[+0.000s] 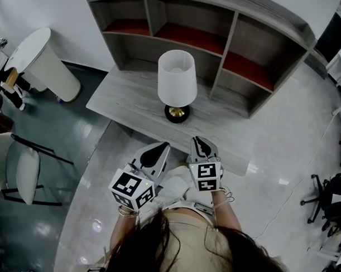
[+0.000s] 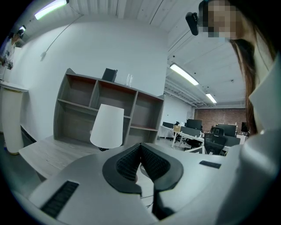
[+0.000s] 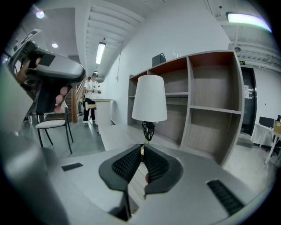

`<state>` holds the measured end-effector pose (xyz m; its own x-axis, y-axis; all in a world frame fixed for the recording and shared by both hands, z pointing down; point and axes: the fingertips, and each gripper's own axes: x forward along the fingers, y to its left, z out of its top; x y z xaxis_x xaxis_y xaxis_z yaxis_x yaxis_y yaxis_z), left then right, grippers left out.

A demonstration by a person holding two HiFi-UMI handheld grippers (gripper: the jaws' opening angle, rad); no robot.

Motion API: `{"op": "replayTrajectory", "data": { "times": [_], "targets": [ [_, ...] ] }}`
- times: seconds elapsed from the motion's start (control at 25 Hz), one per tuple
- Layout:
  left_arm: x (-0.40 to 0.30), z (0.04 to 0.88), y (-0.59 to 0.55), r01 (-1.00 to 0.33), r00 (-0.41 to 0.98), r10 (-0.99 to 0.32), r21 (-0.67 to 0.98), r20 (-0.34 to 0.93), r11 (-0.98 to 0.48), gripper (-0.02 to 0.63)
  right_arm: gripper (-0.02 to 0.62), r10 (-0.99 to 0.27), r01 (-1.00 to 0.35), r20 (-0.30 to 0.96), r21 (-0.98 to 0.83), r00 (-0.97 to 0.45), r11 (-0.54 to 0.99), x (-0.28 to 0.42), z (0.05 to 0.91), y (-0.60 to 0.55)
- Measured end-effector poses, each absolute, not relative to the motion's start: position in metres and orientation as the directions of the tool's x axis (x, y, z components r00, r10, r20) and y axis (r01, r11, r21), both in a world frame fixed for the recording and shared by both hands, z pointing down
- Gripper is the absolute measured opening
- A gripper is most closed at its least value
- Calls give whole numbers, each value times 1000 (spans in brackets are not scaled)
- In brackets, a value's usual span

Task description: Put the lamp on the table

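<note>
The lamp [image 1: 177, 85], white tapered shade over a gold-and-black round base, stood upright mid-table [image 1: 119, 101], nearer its back edge by the shelves

One lamp [image 1: 177, 82] stands on the one counter [image 1: 124, 98]. One shelf unit [image 1: 232, 35] with six open compartments lines the counter's back edge. Two tongs are present: the left tongs [image 1: 160, 150] and the right tongs [image 1: 200, 141]. One chair [image 1: 27, 168] and one white pedestal [image 1: 48, 64] stand beyond the counter's left edge.
</note>
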<state>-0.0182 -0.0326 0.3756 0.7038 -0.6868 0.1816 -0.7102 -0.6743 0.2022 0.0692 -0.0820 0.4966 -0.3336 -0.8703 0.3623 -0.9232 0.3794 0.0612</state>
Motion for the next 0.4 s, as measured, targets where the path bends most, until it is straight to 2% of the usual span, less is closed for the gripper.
{"op": "replayTrajectory", "data": {
  "times": [0.4],
  "targets": [
    [-3,374,-72,-724,689,-703,195,174,-662,5,28,-866,-915,368,85,-339,394,84,502,-110]
  ]
}}
